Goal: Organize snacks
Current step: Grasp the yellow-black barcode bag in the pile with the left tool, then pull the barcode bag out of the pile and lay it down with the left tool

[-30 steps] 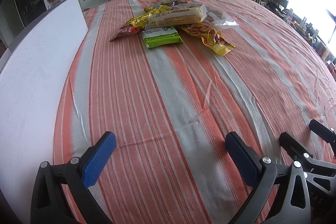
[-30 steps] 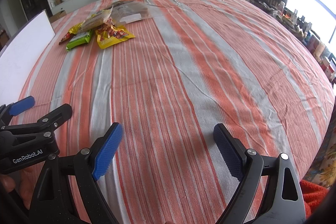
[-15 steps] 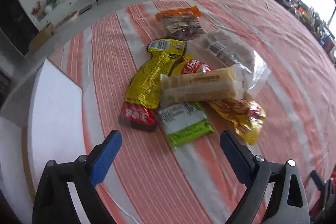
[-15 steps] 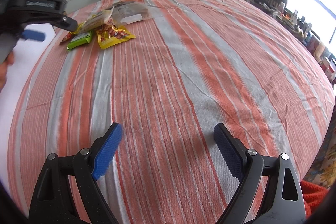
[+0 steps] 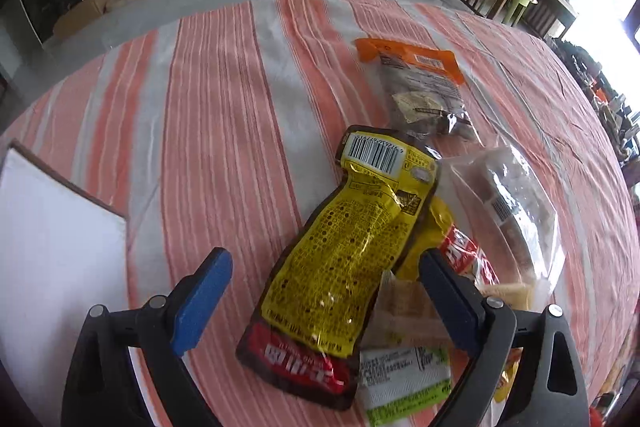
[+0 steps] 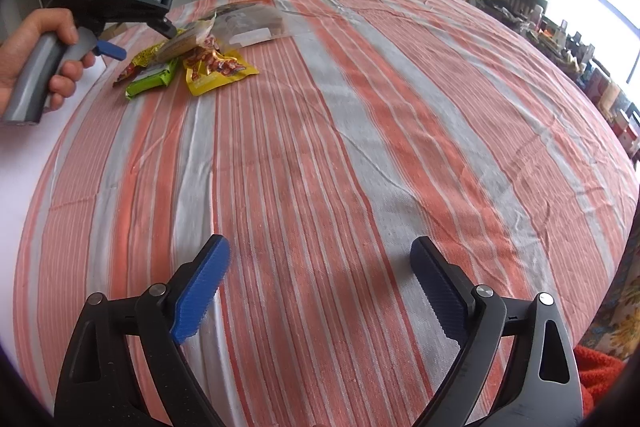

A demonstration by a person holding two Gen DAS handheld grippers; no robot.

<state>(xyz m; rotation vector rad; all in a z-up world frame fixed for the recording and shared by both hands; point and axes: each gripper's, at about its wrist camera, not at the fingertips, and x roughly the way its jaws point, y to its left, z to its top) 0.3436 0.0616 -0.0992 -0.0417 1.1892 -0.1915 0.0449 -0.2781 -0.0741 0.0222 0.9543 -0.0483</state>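
Note:
A pile of snack packs lies on the striped tablecloth (image 5: 224, 131). In the left wrist view my open left gripper (image 5: 326, 291) hovers just above a long yellow pack with a red end (image 5: 344, 259). Beside it lie a green-and-white pack (image 5: 404, 383), a beige wafer pack (image 5: 404, 311), a clear bag of brown pieces (image 5: 516, 207) and an orange-topped bag (image 5: 420, 83). In the right wrist view my open, empty right gripper (image 6: 320, 279) stays low over bare cloth, far from the pile (image 6: 192, 55). The left gripper (image 6: 120, 23) shows there above the pile.
A white board (image 5: 48, 259) lies on the table left of the pile. The table's far edge (image 5: 168, 23) is close behind the snacks, with floor, a TV cabinet and chairs beyond. A yellow candy pack (image 6: 216, 71) lies at the pile's near side.
My left gripper has moved forward and down from the near table to just over the snack pile, staying open. The right gripper has not moved.

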